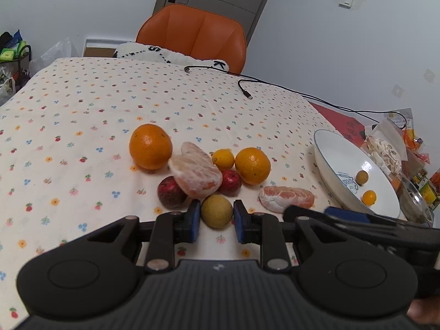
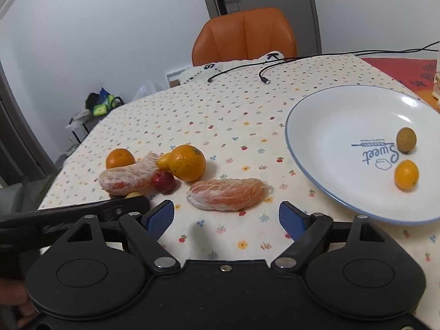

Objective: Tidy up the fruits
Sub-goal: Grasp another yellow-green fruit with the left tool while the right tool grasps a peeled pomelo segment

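Apparently plate [image 2: 316, 126] reads "Sweet"; both hand-held grippers open, left [image 1: 216, 217] straddling yellowish fruit [image 1: 216, 211].

A table under a cream flower-print tablecloth [image 1: 96, 104] carries a near cluster: two oranges [image 1: 150, 146] [image 1: 252, 165], a small yellow citrus [image 1: 223, 159], two red fruits [image 1: 171, 192] [image 1: 230, 182], a yellow-green fruit [image 1: 216, 211] and two peeled pomelo pieces [image 1: 195, 174] [image 2: 227, 194]. At right sits a white plate [image 2: 330, 115]; black cables [image 1: 244, 88] trail across the far side.
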Demonstrator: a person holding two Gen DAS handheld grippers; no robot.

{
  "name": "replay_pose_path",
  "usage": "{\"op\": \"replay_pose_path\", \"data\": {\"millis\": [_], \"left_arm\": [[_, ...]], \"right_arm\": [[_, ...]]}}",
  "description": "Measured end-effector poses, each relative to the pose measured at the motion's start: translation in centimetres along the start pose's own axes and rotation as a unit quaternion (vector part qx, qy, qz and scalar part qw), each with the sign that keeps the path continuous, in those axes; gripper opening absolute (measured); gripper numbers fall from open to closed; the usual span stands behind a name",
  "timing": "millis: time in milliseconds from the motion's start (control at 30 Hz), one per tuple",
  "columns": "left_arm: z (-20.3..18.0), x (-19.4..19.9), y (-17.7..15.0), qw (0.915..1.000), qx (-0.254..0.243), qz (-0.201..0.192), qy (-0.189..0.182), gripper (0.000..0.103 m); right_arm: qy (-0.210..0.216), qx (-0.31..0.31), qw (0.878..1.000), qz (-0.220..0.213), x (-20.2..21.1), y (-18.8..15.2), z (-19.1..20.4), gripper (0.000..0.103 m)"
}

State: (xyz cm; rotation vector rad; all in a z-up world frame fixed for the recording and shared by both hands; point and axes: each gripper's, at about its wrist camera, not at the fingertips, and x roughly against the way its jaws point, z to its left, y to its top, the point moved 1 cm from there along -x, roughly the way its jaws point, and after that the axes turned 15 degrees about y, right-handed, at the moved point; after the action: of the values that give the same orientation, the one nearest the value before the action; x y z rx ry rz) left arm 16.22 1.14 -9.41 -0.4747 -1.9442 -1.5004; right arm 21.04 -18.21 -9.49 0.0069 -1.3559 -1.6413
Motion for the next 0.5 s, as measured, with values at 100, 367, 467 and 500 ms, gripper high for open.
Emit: {"op": "replay_pose_path", "data": {"millis": [100, 367, 467, 500], "left_arm": [[0.3, 0.5, 0.0, 1.0, 0.0, -0.001, -0.005, 0.024], [1.1, 1.7, 0.4, 0.9998, 0.004, -0.011, -0.013, 0.024], [1.5, 2.1, 0.5, 0.9998, 0.008, -0.016, -0.013, 0.024], [1.7, 2.2, 0.5, 0.9997, 0.01, -0.017, -0.012, 0.024]], "right_arm": [[-0.005, 0.012, 1.0, 0.003, -0.7, 0.3, 0.6, 0.083], [-0.029, 0.042, 0.999, 0.014, -2.3, 0.6, 1.6, 0.083], [-0.042, 0.056, 0.997, 0.017, -2.9, 0.6, 2.0, 0.083], [-0.045, 0.059, 0.997, 0.018, -3.0, 0.6, 2.1, 0.083]]}}
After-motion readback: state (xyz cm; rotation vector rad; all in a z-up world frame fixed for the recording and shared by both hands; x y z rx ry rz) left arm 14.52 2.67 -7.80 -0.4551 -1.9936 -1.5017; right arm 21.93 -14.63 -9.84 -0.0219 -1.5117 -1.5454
